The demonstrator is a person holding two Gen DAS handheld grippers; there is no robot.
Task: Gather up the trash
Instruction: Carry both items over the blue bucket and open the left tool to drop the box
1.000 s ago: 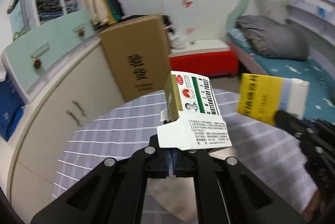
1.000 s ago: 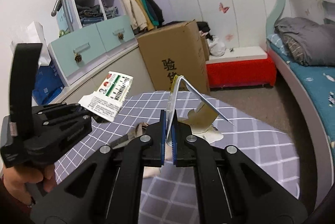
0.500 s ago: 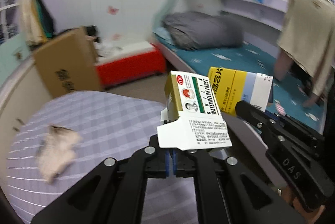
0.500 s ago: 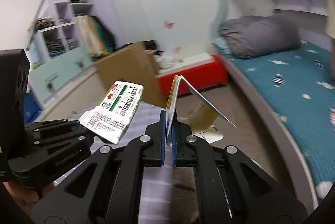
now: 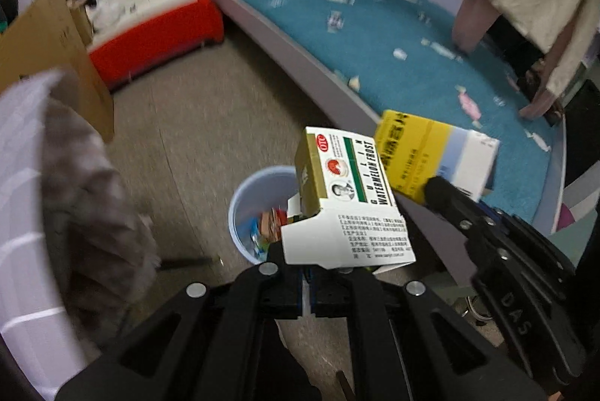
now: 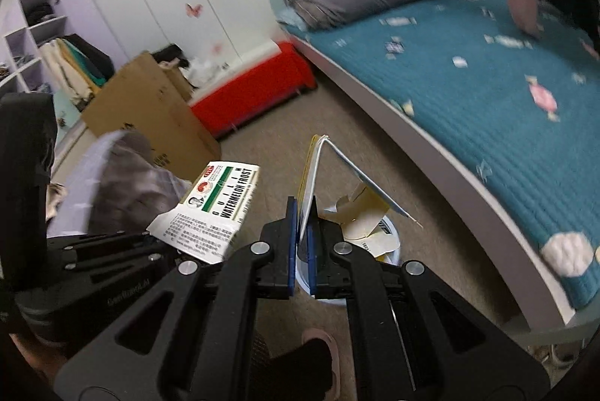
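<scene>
Above the bin (image 5: 258, 198), each tool grips tight, seemingly: left (image 5: 307, 292) green carton (image 5: 345, 198), right (image 6: 302, 266) yellow carton (image 6: 313, 176).

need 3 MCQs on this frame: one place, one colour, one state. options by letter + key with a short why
1. Where does the trash bin stand?
A. on the bed
B. on the floor beside the bed
C. on the table

2. What colour is the box in the right gripper?
A. mostly yellow
B. red
C. black

3. What is the state of the left gripper?
A. open, empty
B. shut on the Watermelon Frost box
C. shut on a tissue

Key: 1 B, the bin sits on carpet by the bed frame. 2 A, its broad face shows yellow. 3 B, the box's flap is pinched between the pads.
</scene>
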